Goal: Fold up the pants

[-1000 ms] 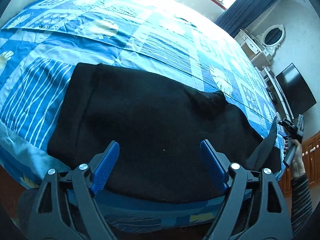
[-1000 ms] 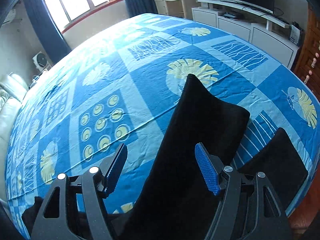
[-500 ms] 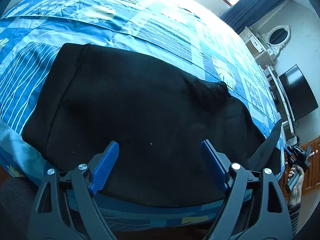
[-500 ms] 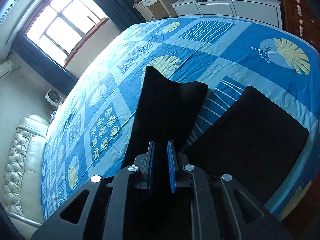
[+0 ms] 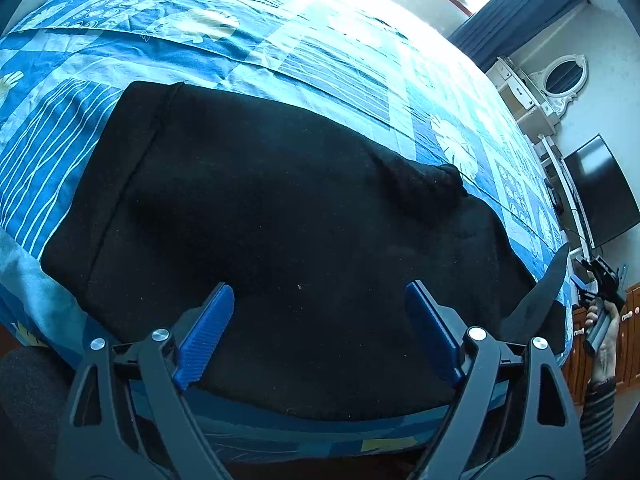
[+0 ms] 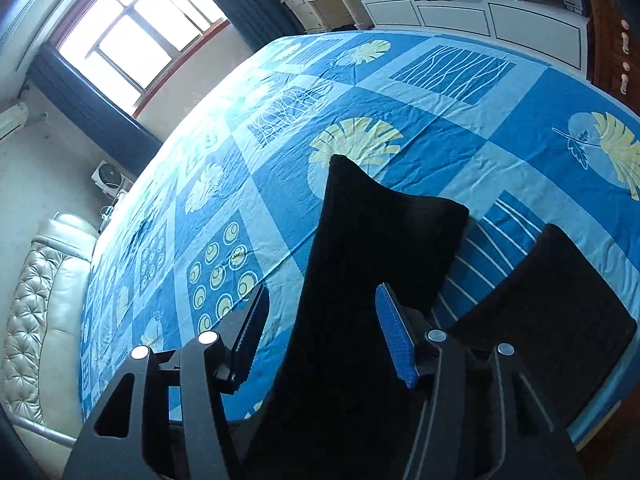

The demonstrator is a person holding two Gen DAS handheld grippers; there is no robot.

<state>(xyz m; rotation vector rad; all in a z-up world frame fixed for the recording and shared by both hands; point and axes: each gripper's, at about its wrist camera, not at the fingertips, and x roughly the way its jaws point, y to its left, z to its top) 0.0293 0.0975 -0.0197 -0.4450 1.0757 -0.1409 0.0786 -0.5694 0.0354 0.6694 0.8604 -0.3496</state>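
- My left gripper (image 5: 318, 332) is hanging released over the black pants (image 5: 280, 240) lying on the blue bedspread (image 5: 328, 68).
- Only the right view is showing both legs; the right gripper (image 6: 322, 334) has just been opening, one leg between its pads, untouched.
- The leg's near end is being cut off.

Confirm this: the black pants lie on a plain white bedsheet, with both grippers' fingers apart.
Wrong sheet. The black pants lie on a blue patterned bedsheet with yellow leaf prints, as the right wrist view shows. Both grippers' fingers do stand apart.
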